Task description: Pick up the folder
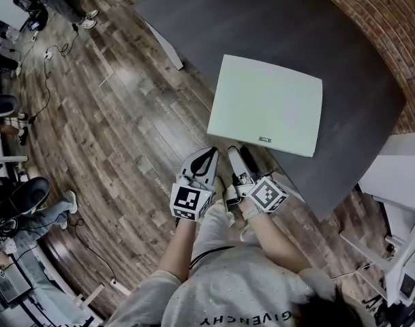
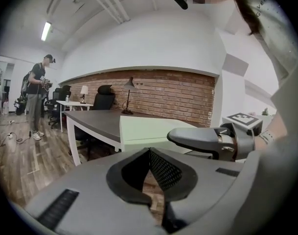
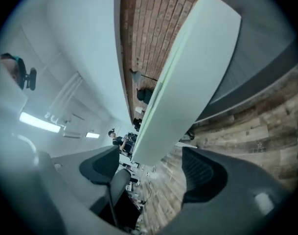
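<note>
Two tools sat low in the frame's centre, just short of the folder (image 1: pixel 267 104), which lay flat on the surface (image 1: pixel 357 114) directly above them. Your right tool (image 1: pixel 242 159), nearer its near edge, gaped wide and empty; your left tool (image 1: pixel 206 162) was closed on nothing.

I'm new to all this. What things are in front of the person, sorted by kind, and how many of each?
Pale green folder: 1
Dark table: 1
Handheld claws: 2 (left claw, right claw)
Total: 4
</note>
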`<action>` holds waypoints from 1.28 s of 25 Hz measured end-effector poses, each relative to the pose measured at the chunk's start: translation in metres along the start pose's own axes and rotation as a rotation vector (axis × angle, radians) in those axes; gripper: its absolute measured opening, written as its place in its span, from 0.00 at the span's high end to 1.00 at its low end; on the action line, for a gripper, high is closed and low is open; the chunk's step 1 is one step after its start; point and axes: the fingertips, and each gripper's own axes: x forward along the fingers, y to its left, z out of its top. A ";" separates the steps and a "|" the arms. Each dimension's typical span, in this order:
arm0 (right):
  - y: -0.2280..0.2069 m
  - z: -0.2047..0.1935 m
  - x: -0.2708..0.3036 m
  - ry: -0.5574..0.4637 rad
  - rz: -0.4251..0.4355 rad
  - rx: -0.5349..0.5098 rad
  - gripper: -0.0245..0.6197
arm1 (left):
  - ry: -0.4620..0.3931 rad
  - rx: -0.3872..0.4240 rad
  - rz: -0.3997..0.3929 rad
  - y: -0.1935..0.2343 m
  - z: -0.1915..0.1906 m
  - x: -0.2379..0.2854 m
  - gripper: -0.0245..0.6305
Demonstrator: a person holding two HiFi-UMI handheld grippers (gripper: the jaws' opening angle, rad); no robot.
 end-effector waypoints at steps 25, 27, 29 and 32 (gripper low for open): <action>-0.031 0.053 0.067 -0.367 0.020 0.295 0.32 | 0.063 0.010 -0.087 0.043 -0.023 0.034 0.96; -0.034 0.053 0.069 -0.378 0.018 0.299 0.35 | 0.066 0.007 -0.085 0.046 -0.026 0.031 0.96; -0.036 0.053 0.069 -0.386 0.021 0.310 0.39 | 0.070 0.004 -0.083 0.047 -0.029 0.028 0.96; -0.033 0.053 0.068 -0.396 0.048 0.322 0.49 | 0.072 0.004 -0.076 0.051 -0.031 0.024 0.96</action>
